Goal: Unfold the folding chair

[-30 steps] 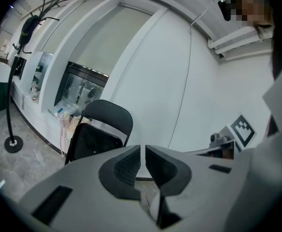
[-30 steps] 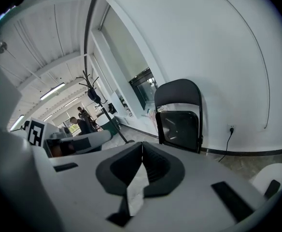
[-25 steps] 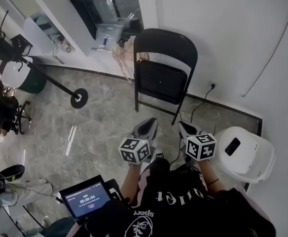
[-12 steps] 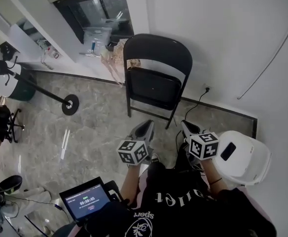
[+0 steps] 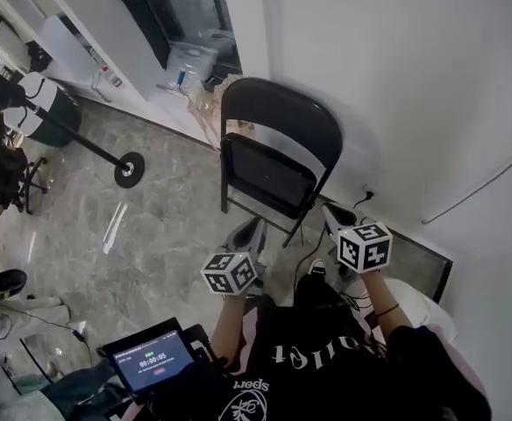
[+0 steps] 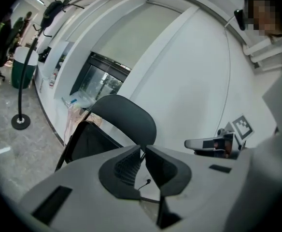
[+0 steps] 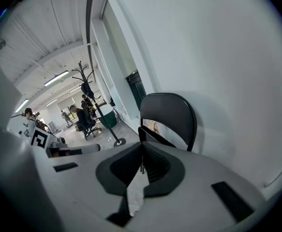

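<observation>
The folding chair (image 5: 278, 147) leans folded against the wall (image 5: 396, 77), untouched; all the unfolding remains. The left gripper (image 5: 249, 233) and right gripper (image 5: 331, 213) hover nearby, jaws closed, empty.

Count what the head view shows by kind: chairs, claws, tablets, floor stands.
Chair: 1
Claws: 2, left claw, right claw
Tablet: 1
Stand: 1
Total: 5
</observation>
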